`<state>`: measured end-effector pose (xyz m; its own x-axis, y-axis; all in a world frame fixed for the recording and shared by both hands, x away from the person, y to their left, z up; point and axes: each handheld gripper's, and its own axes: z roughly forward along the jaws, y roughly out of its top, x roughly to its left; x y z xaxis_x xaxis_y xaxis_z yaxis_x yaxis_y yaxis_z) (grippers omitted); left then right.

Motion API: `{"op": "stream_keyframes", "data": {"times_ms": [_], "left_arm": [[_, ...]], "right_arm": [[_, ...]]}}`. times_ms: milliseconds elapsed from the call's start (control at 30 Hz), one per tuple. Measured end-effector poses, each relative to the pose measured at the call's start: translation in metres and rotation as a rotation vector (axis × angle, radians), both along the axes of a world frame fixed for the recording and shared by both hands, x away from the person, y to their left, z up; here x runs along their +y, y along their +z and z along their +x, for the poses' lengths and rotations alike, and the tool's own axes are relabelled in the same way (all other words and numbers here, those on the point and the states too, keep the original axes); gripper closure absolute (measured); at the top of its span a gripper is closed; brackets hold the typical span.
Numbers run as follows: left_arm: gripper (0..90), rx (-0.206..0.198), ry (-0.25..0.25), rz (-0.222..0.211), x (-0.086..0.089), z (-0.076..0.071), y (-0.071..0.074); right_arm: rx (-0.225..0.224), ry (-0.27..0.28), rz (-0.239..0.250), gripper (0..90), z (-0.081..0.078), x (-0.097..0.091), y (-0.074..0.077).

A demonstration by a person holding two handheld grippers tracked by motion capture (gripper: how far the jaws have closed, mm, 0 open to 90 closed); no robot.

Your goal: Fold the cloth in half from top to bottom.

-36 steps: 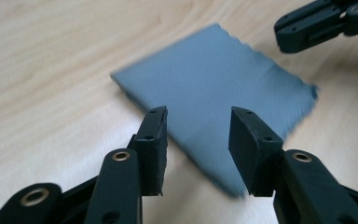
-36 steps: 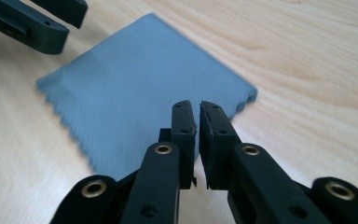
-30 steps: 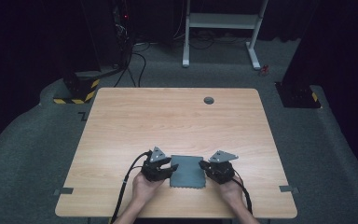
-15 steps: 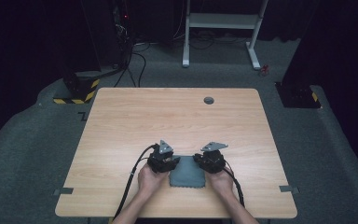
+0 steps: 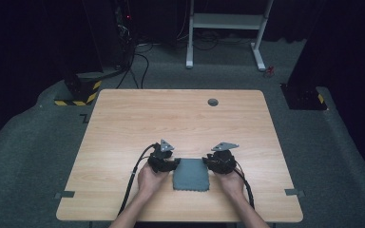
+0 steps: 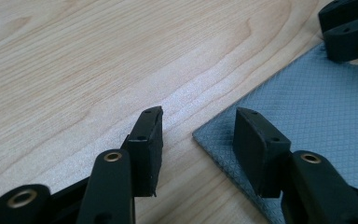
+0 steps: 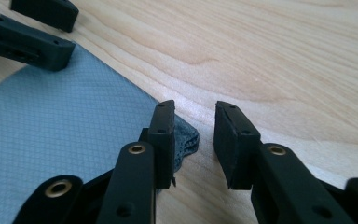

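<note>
A grey, grid-textured cloth [image 5: 190, 174] lies flat near the table's front edge, between the two hands. My left gripper [image 5: 174, 164] is at its far left corner. Its jaws have just been opening, and the cloth [image 6: 317, 112] has its corner between them, one jaw over the fabric and the pads not pressing. My right gripper [image 5: 208, 165] is at the far right corner and has also just been opening. A rumpled corner of the cloth [image 7: 189, 135] lies by its left jaw. Both the left gripper [image 6: 199, 114] and the right gripper [image 7: 196, 106] are open.
The wooden table [image 5: 180, 118] has a small round grommet [image 5: 213, 101] near its far edge. Cables trail from both grippers toward the person. Beyond the table are a white desk frame [image 5: 228, 21] and dark equipment on the floor.
Both hands have shifted a little away from the person, from the cloth's sides to its far corners. The cloth stays in place and lies flat.
</note>
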<state>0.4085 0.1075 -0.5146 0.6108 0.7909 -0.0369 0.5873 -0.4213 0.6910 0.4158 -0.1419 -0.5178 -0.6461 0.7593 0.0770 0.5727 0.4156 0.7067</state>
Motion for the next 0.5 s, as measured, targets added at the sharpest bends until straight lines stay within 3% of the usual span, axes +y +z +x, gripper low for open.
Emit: {"op": "stream_keyframes", "data": {"times_ms": [233, 433, 500], "left_arm": [[64.0, 0.028, -0.039, -0.004, -0.0013, 0.0028, 0.0026], [82.5, 0.080, -0.054, -0.073, 0.0028, 0.0082, 0.0016], [85.2, 0.064, -0.069, -0.061, 0.0025, 0.0077, 0.0019]], "right_arm": [[-0.001, 0.052, -0.041, 86.3, -0.0008, 0.0070, 0.0029], [-0.001, 0.058, -0.047, 88.5, -0.0002, 0.0071, 0.0043], [-0.007, 0.056, -0.047, 88.7, -0.0012, 0.0074, 0.0057]]}}
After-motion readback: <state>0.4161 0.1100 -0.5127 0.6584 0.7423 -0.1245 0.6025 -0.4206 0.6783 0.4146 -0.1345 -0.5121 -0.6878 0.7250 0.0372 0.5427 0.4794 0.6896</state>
